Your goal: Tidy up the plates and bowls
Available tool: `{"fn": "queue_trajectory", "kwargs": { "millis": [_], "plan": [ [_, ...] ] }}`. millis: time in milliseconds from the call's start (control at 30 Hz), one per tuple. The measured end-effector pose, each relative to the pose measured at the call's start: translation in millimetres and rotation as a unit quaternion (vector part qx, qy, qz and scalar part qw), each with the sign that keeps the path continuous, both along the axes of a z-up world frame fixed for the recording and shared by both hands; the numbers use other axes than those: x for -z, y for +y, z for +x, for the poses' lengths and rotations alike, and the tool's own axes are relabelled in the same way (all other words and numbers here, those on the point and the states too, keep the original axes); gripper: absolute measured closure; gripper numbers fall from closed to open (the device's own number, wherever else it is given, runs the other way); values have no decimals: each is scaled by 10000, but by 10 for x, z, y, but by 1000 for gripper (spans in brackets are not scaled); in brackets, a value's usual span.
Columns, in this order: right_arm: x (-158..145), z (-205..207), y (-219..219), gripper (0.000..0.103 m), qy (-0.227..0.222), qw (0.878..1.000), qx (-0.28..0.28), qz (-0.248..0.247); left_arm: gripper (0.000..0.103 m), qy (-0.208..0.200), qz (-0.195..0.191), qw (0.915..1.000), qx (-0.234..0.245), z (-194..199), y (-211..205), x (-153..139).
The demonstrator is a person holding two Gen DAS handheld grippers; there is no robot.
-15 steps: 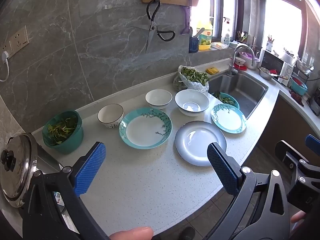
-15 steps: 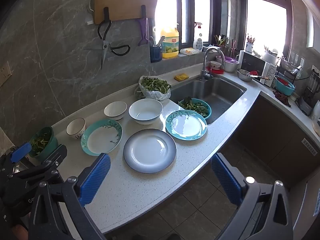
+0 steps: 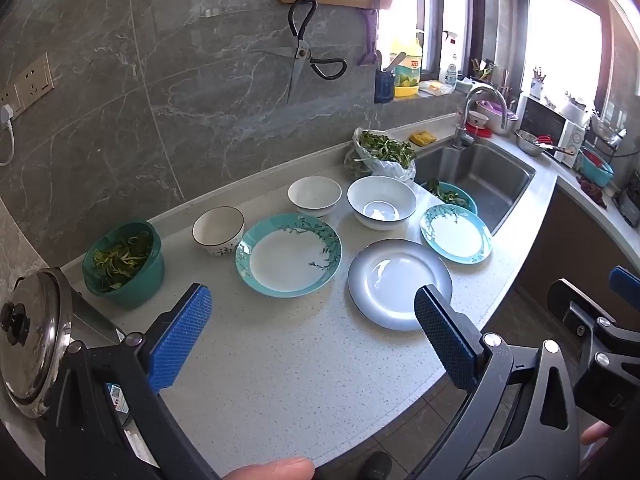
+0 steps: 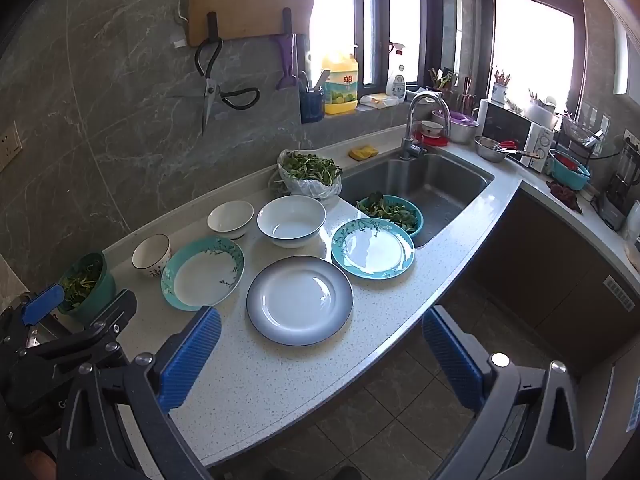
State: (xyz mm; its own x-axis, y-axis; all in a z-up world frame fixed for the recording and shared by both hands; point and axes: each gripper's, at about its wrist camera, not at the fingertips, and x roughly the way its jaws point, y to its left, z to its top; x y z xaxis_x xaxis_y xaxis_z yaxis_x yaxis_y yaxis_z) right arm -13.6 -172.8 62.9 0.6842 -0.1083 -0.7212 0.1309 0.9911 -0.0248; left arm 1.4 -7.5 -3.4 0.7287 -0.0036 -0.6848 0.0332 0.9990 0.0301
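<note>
On the speckled counter lie three plates: a large teal floral plate [image 3: 289, 255] [image 4: 202, 272], a grey-rimmed plate [image 3: 399, 283] [image 4: 299, 300] and a smaller teal plate [image 3: 456, 233] [image 4: 373, 248]. Behind them stand a small dark-rimmed bowl [image 3: 218, 230] [image 4: 151, 255], a white bowl [image 3: 315, 195] [image 4: 230, 219] and a large white bowl [image 3: 381, 202] [image 4: 291, 221]. My left gripper [image 3: 314, 336] hovers open over the near counter, holding nothing. My right gripper [image 4: 320, 354] is open too, above the counter's front edge, just short of the grey-rimmed plate.
A green bowl of greens [image 3: 124, 263] and a steel pot lid [image 3: 34, 340] sit at the left. A bag of greens [image 3: 380, 155], a teal colander [image 4: 390, 212] and the sink [image 4: 420, 184] lie to the right. Scissors [image 3: 304, 56] hang on the wall.
</note>
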Motion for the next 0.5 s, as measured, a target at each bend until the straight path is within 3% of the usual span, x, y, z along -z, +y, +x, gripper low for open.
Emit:
{"fn": "queue_trajectory", "kwargs": {
  "millis": [500],
  "plan": [
    [48, 30, -10, 0, 30, 10000, 0, 0, 0, 53, 40, 10000, 25, 63, 17, 32]
  ]
}}
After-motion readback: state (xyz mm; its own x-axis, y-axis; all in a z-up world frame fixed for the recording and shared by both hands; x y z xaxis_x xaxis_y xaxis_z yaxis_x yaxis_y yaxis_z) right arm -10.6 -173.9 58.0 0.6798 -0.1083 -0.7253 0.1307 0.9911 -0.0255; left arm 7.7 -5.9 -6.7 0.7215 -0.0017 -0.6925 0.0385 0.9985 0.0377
